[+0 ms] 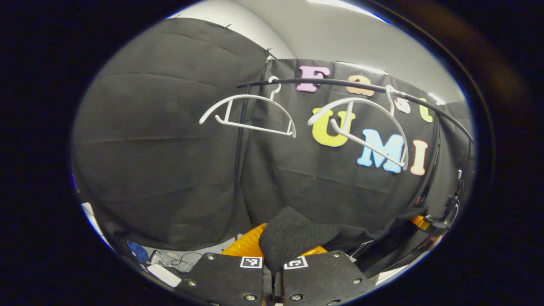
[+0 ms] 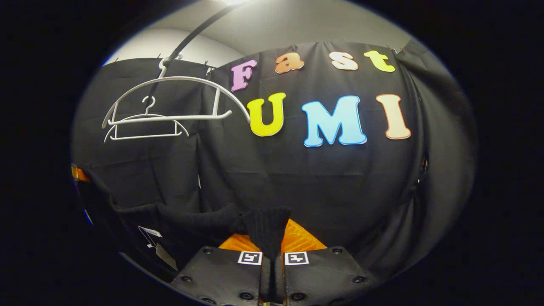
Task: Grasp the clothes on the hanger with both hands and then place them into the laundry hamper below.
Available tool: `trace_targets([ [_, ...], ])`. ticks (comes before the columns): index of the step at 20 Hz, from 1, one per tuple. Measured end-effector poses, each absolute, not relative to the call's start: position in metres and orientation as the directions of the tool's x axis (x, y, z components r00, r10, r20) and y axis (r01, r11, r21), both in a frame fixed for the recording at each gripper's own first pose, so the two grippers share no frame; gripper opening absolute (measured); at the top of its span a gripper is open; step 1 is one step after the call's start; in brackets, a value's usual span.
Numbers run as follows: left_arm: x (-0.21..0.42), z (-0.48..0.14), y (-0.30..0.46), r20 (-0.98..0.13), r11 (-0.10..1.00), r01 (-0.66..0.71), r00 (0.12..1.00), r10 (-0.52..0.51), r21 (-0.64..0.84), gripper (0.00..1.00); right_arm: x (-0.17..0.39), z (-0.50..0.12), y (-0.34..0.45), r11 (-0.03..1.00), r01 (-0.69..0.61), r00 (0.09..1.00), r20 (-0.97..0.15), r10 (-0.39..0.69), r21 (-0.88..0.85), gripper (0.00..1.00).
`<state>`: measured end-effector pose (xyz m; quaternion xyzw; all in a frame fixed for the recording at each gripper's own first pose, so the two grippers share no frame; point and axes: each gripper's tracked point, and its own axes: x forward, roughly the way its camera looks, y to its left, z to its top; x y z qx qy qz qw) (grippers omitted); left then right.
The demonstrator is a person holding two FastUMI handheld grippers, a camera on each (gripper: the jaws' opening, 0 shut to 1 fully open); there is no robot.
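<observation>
In the left gripper view the left gripper (image 1: pixel 274 272) has its two fingers drawn close together, with a fold of the black garment (image 1: pixel 293 238) pinched between them; the knitted cloth bulges up just above the fingertips and trails off to the right. In the right gripper view the right gripper (image 2: pixel 272 265) is likewise nearly closed, its fingers clamped on another bunch of the same black garment (image 2: pixel 265 229), which stretches away to the left as a dark band with a white tag (image 2: pixel 149 233) hanging from it. Far off at the right edge of the left gripper view a second gripper can be made out, too small to judge. Behind the gripped cloth in both views lies the orange ribbed surface of the laundry hamper (image 1: pixel 246 244), just beyond the fingertips. Above, two white hangers (image 1: pixel 250 112) hang bare on a dark curved rail (image 1: pixel 340 83), well apart from the garment; the nearer hanger (image 2: pixel 170 104) hangs at the upper left of the right gripper view. Small items and a cable (image 1: pixel 182 259) lie on the floor at the lower left of the left gripper view.
</observation>
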<state>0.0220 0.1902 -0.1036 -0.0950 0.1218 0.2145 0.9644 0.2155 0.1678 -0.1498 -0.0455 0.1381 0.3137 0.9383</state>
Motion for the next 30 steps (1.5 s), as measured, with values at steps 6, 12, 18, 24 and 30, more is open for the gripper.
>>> trace_targets([
  [6, 0.034, -0.136, 0.182, -0.307, 0.935, -0.311, 0.919, 0.248, -0.174, 0.02, 0.167, -0.162, 0.157, 0.873, -0.485, 0.802, -0.371, 0.468, 0.051, 0.06],
  [12, 0.031, -0.19, 0.174, -0.381, 0.976, -0.166, 0.919, 0.102, -0.139, 0.03, 0.119, -0.182, 0.159, 0.906, -0.422, 0.813, -0.437, 0.385, 0.014, 0.06],
  [18, 0.049, -0.232, 0.155, -0.416, 0.985, -0.034, 0.908, -0.04, -0.168, 0.02, 0.08, -0.206, 0.164, 0.929, -0.371, 0.798, -0.507, 0.326, 0.013, 0.08],
  [24, 0.062, -0.269, 0.124, -0.472, 0.979, 0.055, 0.87, -0.143, -0.196, 0.03, 0.061, -0.241, 0.166, 0.948, -0.314, 0.768, -0.575, 0.283, 0.047, 0.07],
  [30, 0.06, -0.311, 0.105, -0.536, 0.987, 0.105, 0.83, -0.155, -0.122, 0.04, 0.07, -0.289, 0.157, 0.967, -0.232, 0.717, -0.652, 0.245, 0.107, 0.08],
])
